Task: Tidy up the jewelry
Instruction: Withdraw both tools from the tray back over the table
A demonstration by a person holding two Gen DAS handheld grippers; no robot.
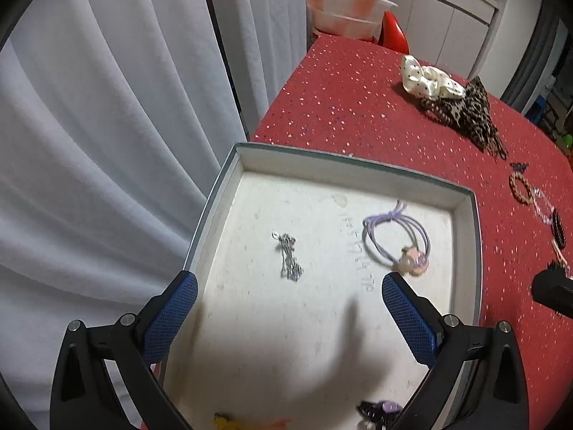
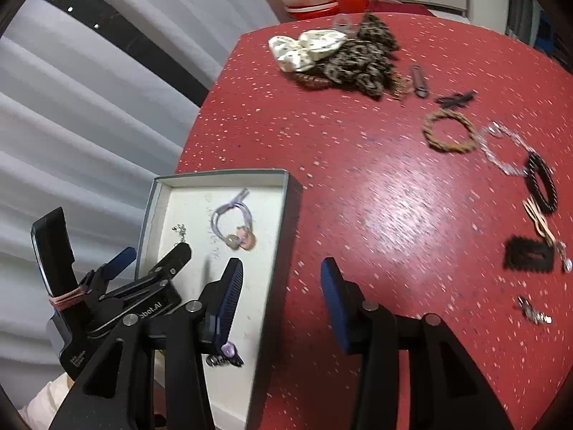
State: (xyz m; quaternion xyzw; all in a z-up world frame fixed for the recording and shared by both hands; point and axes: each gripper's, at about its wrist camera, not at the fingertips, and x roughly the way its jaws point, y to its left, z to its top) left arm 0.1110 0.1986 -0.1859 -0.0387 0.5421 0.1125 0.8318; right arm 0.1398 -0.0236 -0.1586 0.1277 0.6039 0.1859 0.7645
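A shallow white box (image 1: 358, 168) sits at the left edge of the red table. Inside it lie a purple hair tie with a pink charm (image 1: 394, 240), a small silver chain (image 1: 289, 258) and, near the front, a dark clip with a purple piece (image 1: 379, 408). My left gripper (image 1: 288, 281) hangs open over the box, above the chain, gripping nothing. The right wrist view shows the box (image 2: 222, 173), the hair tie (image 2: 232, 222) and the left gripper (image 2: 154, 252). My right gripper (image 2: 281, 265) stands open and empty above the box's right wall.
Loose pieces lie on the sparkly red cloth to the right: a braided tan bracelet (image 2: 449, 132), a clear bead bracelet (image 2: 501, 150), a black hair tie (image 2: 540, 182), a black clip (image 2: 530, 254), a small silver item (image 2: 533, 313). Scrunchies (image 2: 322, 50) are heaped at the back. A white curtain (image 1: 107, 143) hangs left.
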